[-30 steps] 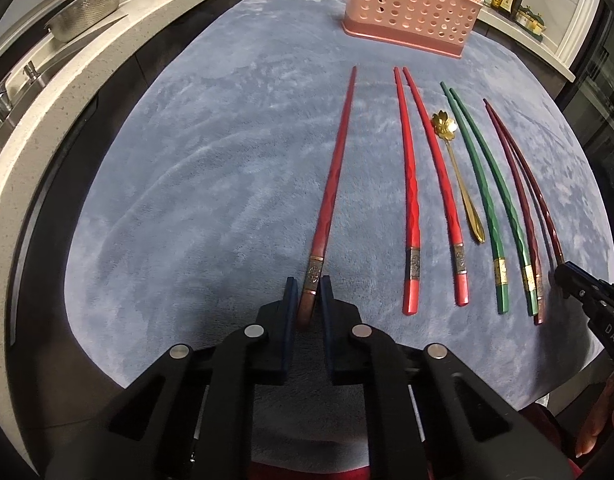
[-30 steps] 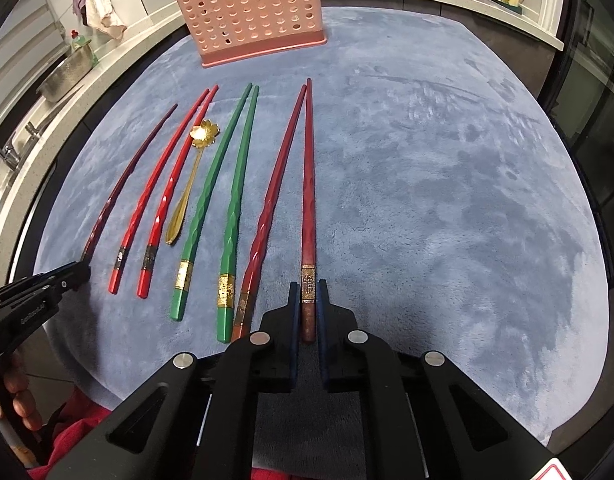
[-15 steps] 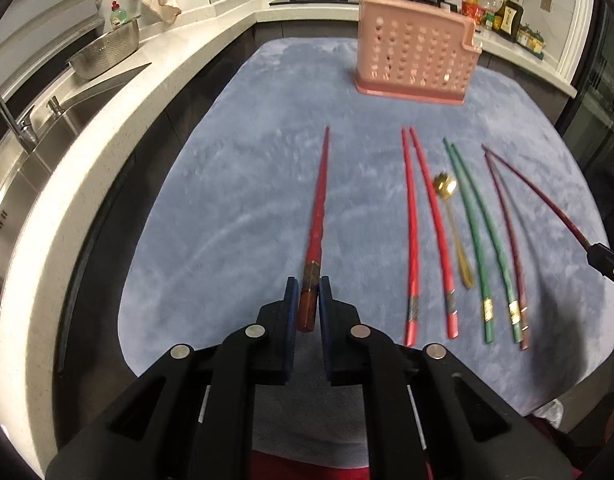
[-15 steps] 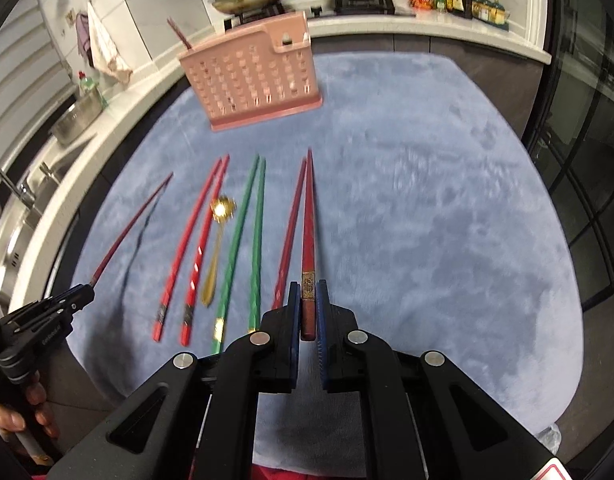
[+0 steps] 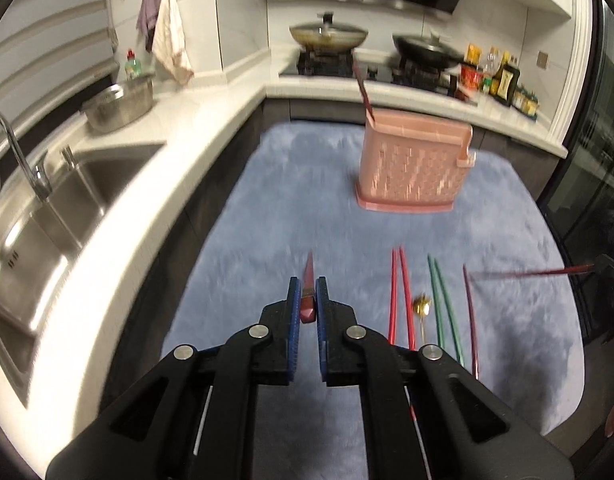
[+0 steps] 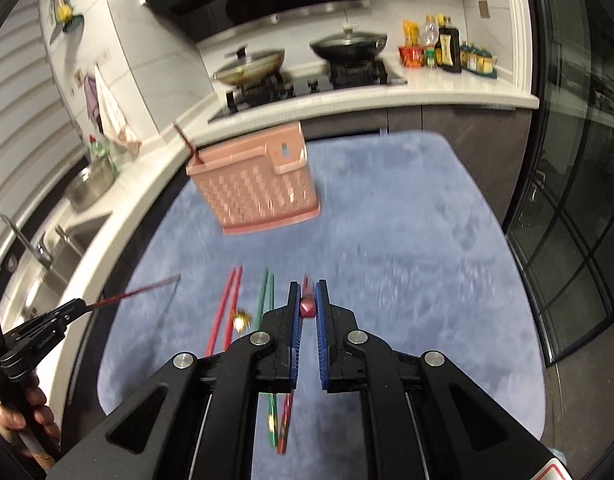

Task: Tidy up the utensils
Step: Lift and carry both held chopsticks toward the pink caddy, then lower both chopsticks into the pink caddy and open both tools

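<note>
Got one dark red chopstick (image 5: 308, 280) pinched by its butt end in my left hand-held gripper (image 5: 305, 312) and its match (image 6: 307, 307) clamped in my right hand-held gripper (image 6: 305, 312), so each points straight at the pink basket (image 5: 413, 172) at 1 o'clock for a tip-first drop. A second ago both lay flat on the blue mat (image 5: 307, 224); now they're lifted, while the red, green and gold pieces wait at 3 o'clock.

Right gripper (image 6: 305, 307) jaws clamp a dark red chopstick (image 6: 307, 309) above the blue mat (image 6: 407, 264).
</note>
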{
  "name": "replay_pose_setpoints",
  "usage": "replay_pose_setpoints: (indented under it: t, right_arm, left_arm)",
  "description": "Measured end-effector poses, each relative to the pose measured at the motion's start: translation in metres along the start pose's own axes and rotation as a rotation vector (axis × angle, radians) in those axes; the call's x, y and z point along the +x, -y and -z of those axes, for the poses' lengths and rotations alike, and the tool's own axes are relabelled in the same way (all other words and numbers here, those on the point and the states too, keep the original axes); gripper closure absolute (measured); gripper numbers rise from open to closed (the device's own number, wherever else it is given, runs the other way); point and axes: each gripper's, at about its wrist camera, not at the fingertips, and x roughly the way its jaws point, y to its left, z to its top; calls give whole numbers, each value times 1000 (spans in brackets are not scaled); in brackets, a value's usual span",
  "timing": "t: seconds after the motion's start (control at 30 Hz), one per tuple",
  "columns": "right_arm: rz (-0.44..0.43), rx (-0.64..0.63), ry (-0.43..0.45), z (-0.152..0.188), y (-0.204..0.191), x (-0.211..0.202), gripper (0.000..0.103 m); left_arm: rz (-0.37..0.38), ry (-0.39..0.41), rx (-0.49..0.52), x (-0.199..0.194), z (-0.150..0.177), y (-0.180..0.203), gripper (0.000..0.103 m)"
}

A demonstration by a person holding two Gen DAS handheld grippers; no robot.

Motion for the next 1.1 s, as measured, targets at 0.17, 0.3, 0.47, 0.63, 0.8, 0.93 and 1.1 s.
replay_pose_setpoints:
  t: [0.17,0.3,0.47,0.63,0.8,0.93,1.1]
  right_arm:
    - [3,-25,69,-33,-3,-9,96]
    - [-8,-27,125,-60,-6,-16,96]
    - [-45,-12,193,-97,-9,-23,96]
    - [-74,-24,270,-142,-21,-22,96]
    - [-109,-28,319,-184,-36,-7,96]
    - [-135,-21,336,-217,-49,16,96]
    - [-145,-18,317,-237,-61,55,96]
  left_arm:
    - [10,79,3,-17,-42,-2,96]
    - [27,134,-2,-28,-75,-2,96]
    - [61,203,3,-41,-118,3,96]
    - [100,292,16,-52,-164,16,96]
    - [127,369,16,-50,-208,33,96]
    - [149,418,3,-39,-243,45,96]
    - [166,414,-8,-13,-264,54,96]
